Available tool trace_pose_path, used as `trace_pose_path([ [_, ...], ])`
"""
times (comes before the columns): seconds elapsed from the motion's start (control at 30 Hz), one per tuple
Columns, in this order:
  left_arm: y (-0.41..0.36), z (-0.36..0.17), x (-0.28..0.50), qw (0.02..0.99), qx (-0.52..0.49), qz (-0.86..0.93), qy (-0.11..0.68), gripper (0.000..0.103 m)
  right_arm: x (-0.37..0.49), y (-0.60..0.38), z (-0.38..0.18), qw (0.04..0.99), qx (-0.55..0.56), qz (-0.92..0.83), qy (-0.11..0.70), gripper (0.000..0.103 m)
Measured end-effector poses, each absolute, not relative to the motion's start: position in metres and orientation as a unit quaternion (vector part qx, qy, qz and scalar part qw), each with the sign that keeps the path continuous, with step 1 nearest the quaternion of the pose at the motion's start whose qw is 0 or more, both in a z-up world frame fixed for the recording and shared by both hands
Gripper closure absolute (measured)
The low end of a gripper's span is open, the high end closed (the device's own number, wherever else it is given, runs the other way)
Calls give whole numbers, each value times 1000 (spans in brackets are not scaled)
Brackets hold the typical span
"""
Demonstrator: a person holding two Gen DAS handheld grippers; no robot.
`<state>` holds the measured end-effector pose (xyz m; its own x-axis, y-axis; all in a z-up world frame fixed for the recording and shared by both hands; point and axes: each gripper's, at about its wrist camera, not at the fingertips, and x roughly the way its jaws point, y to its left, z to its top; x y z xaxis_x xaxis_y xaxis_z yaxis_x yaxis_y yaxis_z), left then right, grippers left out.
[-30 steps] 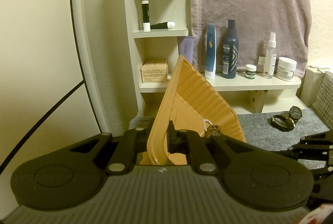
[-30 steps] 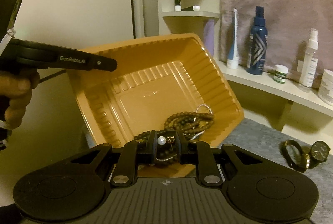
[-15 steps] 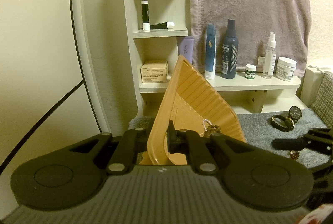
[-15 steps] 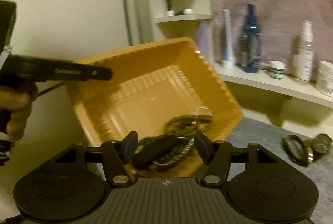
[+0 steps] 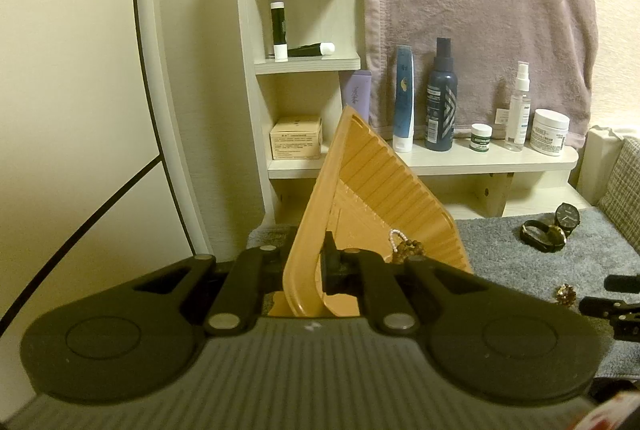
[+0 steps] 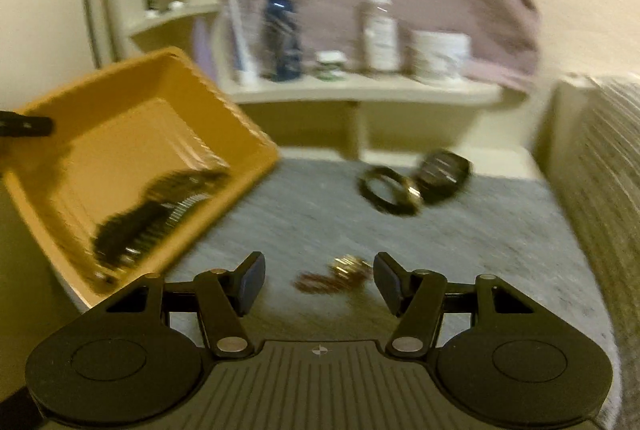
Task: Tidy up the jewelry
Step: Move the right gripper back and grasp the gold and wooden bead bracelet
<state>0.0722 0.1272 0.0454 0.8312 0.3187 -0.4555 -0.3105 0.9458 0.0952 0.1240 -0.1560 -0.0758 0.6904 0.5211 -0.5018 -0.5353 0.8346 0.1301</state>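
So far, only part of the sorting looks done: a tangle of beaded bracelets (image 5: 405,249) already lies in the orange tray (image 5: 372,190), which the left gripper (image 5: 304,270) holds tilted, its jaws clamped on the tray's rim. Outside the tray, on the grey mat (image 6: 304,206), a small gold-and-red piece (image 6: 340,274) lies just beyond the right gripper (image 6: 319,282), whose jaws stand apart and empty. Farther from the tray, two watches (image 6: 416,182) also wait.
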Motion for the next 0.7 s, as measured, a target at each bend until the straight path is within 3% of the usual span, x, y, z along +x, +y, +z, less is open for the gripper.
trace_pose_path([
  [0.3,127,46,72,957,12,164,241,95,134,-161,-85,920,-26,276,278,44],
  [0.7,126,47,73,957,14,163,241,95,163,-134,-96,915,-61,273,292,66],
])
